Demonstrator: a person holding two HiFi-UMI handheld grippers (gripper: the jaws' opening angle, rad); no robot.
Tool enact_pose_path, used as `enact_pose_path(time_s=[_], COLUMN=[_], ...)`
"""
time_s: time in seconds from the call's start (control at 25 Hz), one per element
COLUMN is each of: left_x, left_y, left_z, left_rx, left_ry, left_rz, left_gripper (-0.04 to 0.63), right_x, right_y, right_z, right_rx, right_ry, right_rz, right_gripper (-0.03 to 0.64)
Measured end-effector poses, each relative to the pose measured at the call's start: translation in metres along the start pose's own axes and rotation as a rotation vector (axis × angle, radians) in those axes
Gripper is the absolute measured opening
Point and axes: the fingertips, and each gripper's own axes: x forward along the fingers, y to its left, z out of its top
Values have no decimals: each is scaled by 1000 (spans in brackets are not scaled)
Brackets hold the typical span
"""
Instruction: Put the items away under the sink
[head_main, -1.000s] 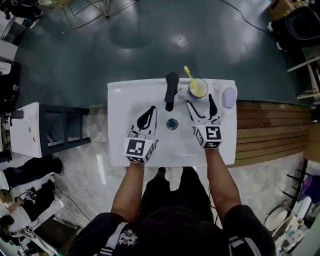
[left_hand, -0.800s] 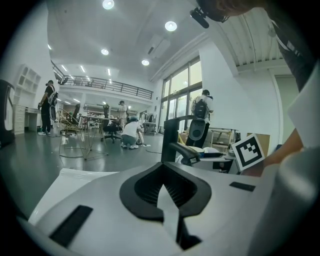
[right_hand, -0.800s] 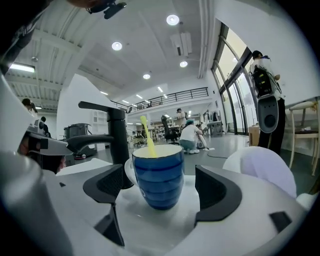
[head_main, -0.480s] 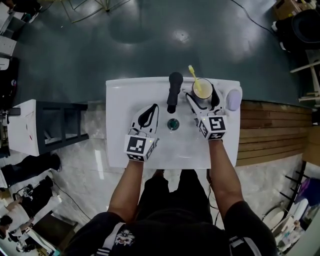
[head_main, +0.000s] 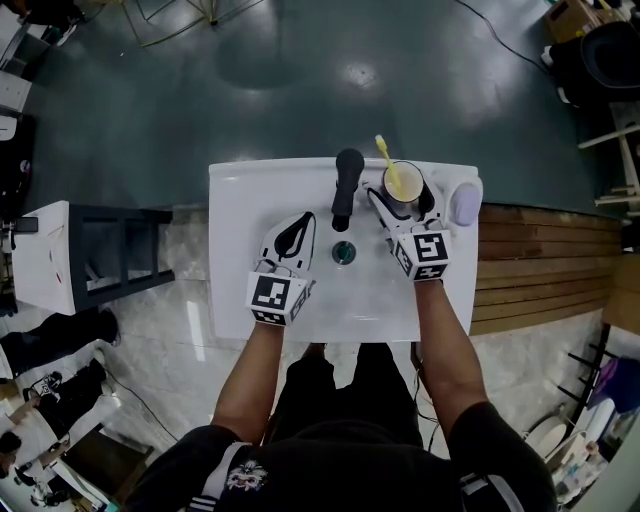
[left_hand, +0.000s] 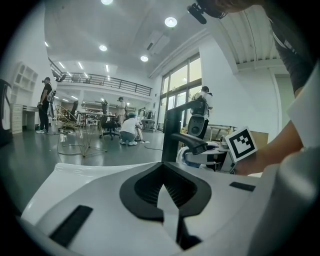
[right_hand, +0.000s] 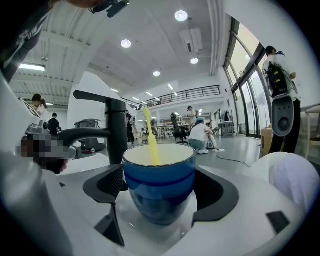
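Right gripper (head_main: 398, 197) has slid forward around the blue cup (right_hand: 159, 185), its jaws just widening and not yet pinching it. Squeeze squarely below the rim, keeping the toothbrush (right_hand: 151, 137) upright; the left gripper (head_main: 306, 218) idles with jaws together, empty.

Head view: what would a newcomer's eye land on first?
The blue cup with a yellow toothbrush, at the back right of the white sink, sits between the jaws of the right gripper, which have just been opening. Next comes the black faucet at back centre, with the shut left gripper to its left.
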Motion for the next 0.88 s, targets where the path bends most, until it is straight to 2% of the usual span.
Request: enact_pose_path(time_s=[0.12,0.16,0.2,0.36,0.56,0.88], left_x=[1,1,1,-1,-4,-10], left_y=[-2,-4,-4,-5,-5,-3], left_z=[-1,-1,-2,-6,-9,-3], left_rx=[0,0,1,-8,-11,-17], left_ry=[-2,-2,-1,2,-1,-20], left_rz=[0,0,-1,6,14,30], left_gripper=[0,0,0,0,0,0], right_x=[0,-1,-2,-2,-6,-25], right_y=[-3,-4,-5,-3,-8,-5], right_z=[-1,-1,-1,-2,-1,16], right_rx=[-5,-6,-7,-9,8,-7], right_ry=[4,3,1,-2,-10,-51], right_rz=[-16,-21,-23,-20,-60,-87], right_gripper=[439,407,404,402,402,402])
